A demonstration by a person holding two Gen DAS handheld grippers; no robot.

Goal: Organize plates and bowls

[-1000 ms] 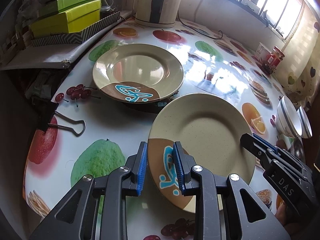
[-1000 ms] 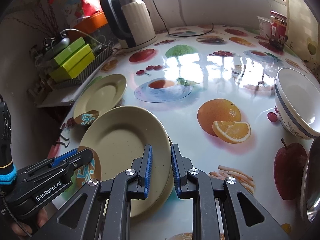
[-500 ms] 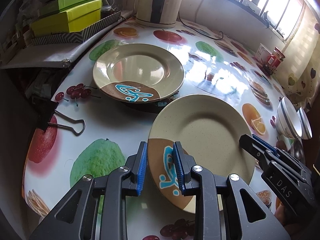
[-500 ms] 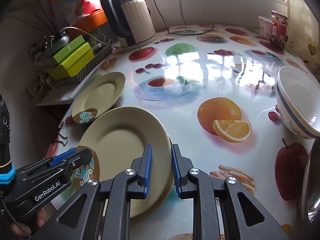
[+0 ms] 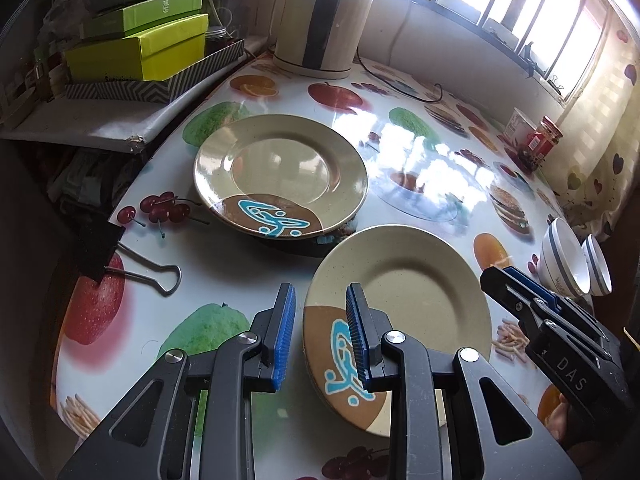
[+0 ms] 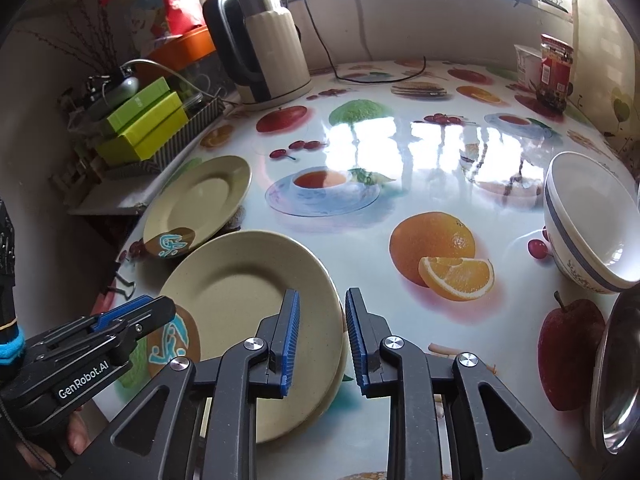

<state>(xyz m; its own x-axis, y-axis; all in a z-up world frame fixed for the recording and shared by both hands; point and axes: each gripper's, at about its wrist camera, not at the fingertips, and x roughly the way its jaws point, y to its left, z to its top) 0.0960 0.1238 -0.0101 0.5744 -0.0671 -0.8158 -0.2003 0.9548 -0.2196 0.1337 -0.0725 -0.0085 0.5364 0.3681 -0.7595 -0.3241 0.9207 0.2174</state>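
Two claws straddled opposite rims of one plate (image 5: 400,304) on the bench (image 5: 224,256): left claw (image 5: 320,336) slightly open, right claw (image 6: 322,340) opening, pads clear. Its brown patch faced the left claw. Beyond lay another plate (image 5: 280,176).

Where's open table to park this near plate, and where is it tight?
Free: the middle stretch between the far plate, the kettle and the white bowls. Also the left edge between the binder clip and the near plate. Tight: the gap between the two plates.
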